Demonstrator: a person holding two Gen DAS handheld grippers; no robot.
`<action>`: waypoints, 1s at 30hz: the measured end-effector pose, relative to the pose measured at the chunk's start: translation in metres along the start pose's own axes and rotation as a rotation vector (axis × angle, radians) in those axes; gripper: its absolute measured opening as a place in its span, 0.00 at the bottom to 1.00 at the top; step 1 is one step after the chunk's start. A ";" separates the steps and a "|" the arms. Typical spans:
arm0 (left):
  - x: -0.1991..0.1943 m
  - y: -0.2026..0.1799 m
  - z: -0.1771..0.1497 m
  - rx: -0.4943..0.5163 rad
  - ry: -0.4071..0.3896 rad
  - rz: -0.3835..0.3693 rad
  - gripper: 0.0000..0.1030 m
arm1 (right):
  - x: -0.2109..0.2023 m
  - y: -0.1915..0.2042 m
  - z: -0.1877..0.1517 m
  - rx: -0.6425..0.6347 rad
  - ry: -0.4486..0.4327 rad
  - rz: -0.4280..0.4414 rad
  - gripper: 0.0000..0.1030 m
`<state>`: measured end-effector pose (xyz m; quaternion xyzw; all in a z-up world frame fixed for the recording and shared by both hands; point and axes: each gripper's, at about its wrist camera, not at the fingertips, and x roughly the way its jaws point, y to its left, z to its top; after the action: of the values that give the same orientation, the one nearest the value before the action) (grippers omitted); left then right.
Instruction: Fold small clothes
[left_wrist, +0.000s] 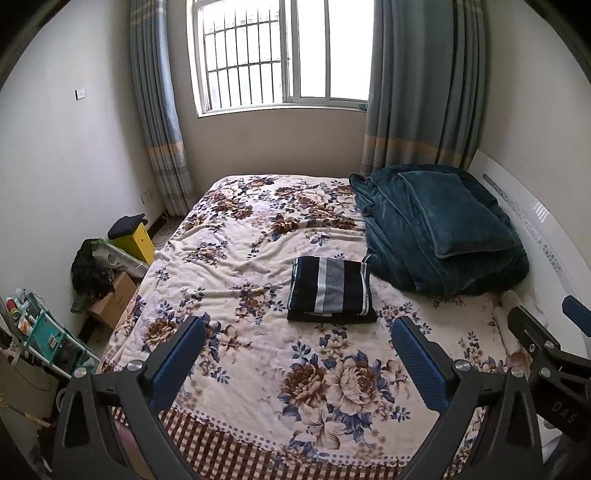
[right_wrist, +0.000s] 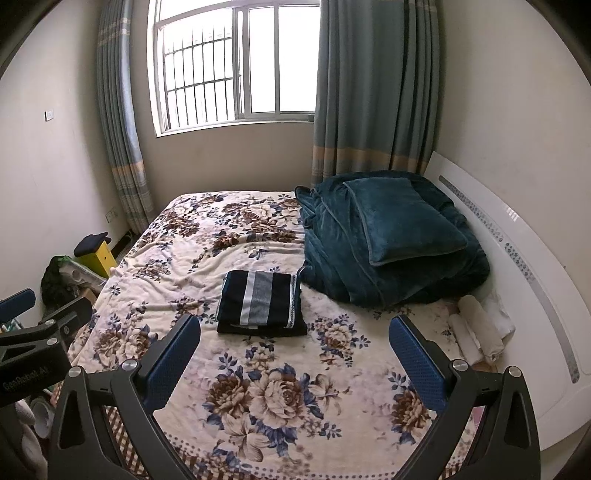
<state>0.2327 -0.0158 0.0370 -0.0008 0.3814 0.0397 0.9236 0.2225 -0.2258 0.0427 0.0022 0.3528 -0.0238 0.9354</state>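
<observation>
The left gripper (left_wrist: 297, 347) hung above the near edge of the bed, its two blue-padded fingers spread wide with nothing between them. The right gripper (right_wrist: 293, 345) hung beside it at the same height, equally wide and equally empty; its body showed at the right edge of the left wrist view. Neither touched any cloth.

Beyond both, near the middle of the floral blanket (left_wrist: 258, 369) that covers the bed, lay the striped garment (left_wrist: 330, 291), dark navy with grey and white bands. It sat as a neat flat rectangle in stacked layers, edges squared, well apart from both grippers. Just beyond it, toward the headboard side, the teal quilt (left_wrist: 424, 240) was heaped with a teal pillow (left_wrist: 454, 214) on top. Rolled white cloths (right_wrist: 476, 328) rested against the headboard edge (right_wrist: 517, 236).

Judging by this, the folding of that garment looked finished, with both tools drawn clear. No other loose small garment showed on the bed, so little or nothing appeared left, unless the white rolls or items off the bed were meant.
</observation>
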 end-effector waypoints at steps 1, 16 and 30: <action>0.000 0.000 0.000 -0.001 0.001 0.000 1.00 | 0.001 0.000 0.001 -0.002 0.000 0.000 1.00; -0.004 -0.001 -0.003 -0.012 -0.012 0.014 1.00 | 0.004 -0.003 0.003 -0.008 0.002 0.006 1.00; -0.006 -0.002 -0.003 -0.011 -0.009 0.015 1.00 | 0.002 0.001 0.001 -0.006 0.001 0.003 1.00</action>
<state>0.2265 -0.0178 0.0386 -0.0027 0.3771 0.0486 0.9249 0.2244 -0.2245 0.0424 0.0001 0.3533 -0.0214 0.9352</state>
